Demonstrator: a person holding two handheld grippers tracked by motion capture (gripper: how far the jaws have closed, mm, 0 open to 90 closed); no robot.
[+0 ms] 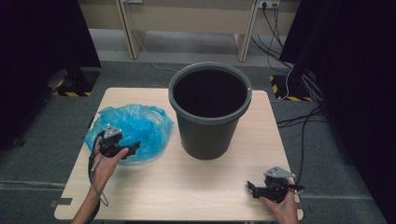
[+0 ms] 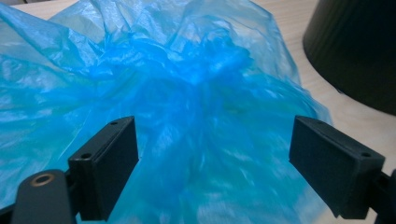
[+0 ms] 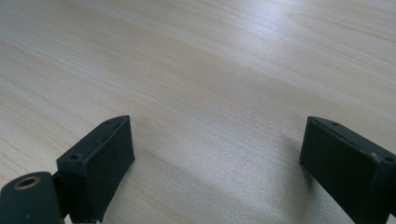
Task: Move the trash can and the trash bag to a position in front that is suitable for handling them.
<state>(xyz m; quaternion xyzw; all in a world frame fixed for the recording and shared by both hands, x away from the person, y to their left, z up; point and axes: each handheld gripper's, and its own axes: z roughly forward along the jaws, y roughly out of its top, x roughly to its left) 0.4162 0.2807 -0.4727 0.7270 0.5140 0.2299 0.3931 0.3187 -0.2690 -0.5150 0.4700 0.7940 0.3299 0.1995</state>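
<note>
One blue bag (image 1: 135,126), one grey bin (image 1: 210,109), two grippers. Bag lying crumpled on desk (image 1: 187,182) left half, just left of bin, no clear long axis. You're holding left gripper (image 1: 133,148) at bag's near edge, fingers (image 2: 109,163) spread, plastic between them. Right gripper (image 1: 251,187) resting over bare desk, fingers spread, pointing left.

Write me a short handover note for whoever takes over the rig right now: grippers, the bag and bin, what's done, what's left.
Left hand-held gripper: open, jaws either side of the crumpled blue plastic bag, not yet closed on it.
Right hand-held gripper: open, holding nothing, over bare table near the right front corner.
Bag lies on the table's left side, beside the dark bin, which stands upright at the middle back.
Done: nothing grasped.
Left: probably grip the bag and fit it into the bin.
</note>
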